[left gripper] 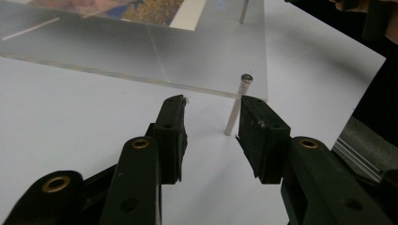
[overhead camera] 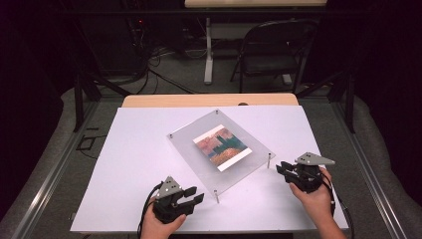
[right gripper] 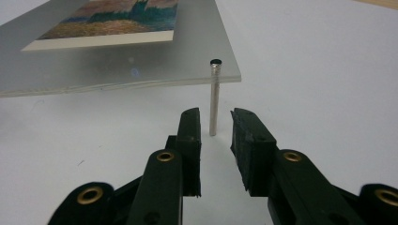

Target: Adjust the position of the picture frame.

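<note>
A clear acrylic frame (overhead camera: 222, 149) holding a print (overhead camera: 222, 146) stands mid-picture on the white table (overhead camera: 124, 164): stiff, slick, scratch-prone, likely best held by its metal standoff legs (right gripper: 214, 98). Left gripper (overhead camera: 193, 194) and right gripper (overhead camera: 282, 168) both gape, holding nothing

Both forearms come in from the near table edge. The left gripper (overhead camera: 193, 194) lies low and nearly level, pointing right and slightly forward, jaws parted with nothing between them. The right gripper (overhead camera: 281, 168) points left, its jaws also apart and clear of contact.
</note>
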Tool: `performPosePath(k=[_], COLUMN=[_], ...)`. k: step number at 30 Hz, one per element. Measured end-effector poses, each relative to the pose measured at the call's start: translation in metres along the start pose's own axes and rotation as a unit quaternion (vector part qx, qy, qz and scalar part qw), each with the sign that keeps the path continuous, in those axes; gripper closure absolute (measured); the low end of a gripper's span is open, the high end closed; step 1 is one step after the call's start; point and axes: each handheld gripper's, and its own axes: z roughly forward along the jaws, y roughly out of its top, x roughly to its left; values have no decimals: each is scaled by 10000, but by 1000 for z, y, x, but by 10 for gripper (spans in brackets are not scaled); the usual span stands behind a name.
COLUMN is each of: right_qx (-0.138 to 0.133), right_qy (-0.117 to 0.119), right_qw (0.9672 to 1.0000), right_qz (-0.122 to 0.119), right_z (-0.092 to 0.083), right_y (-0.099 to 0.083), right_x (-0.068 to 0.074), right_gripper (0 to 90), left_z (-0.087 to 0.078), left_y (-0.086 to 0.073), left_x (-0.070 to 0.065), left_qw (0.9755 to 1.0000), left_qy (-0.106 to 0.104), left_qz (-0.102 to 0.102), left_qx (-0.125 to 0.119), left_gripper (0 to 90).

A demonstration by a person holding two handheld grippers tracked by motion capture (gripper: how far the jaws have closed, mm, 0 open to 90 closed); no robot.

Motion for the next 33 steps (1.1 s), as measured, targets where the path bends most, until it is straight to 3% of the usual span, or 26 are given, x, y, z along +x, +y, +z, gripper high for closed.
performPosePath(k=[9,16,18,26,33], right_qx=[42,228,290,350,320], right_qy=[41,162,177,209,181], right_qw=[9999,9996,9994,9992,9993], right_qz=[147,93,67,20,-33], right_z=[6,23,28,45,52], right_y=[-7,-8,-8,-2,1], right_x=[-2,-2,-3,-5,-5], right_gripper=[725,746,753,743,802], left_z=[15,22,26,39,45], left_y=[-9,-10,-9,-10,-8], left_x=[-5,-5,-6,-11,-13], left_qw=[9997,9997,9995,9990,9990], left_qy=[-56,-51,-69,-105,-100], left_qz=[63,1,65,100,138], left_qx=[224,251,296,422,411], left_gripper=[616,617,629,613,632])
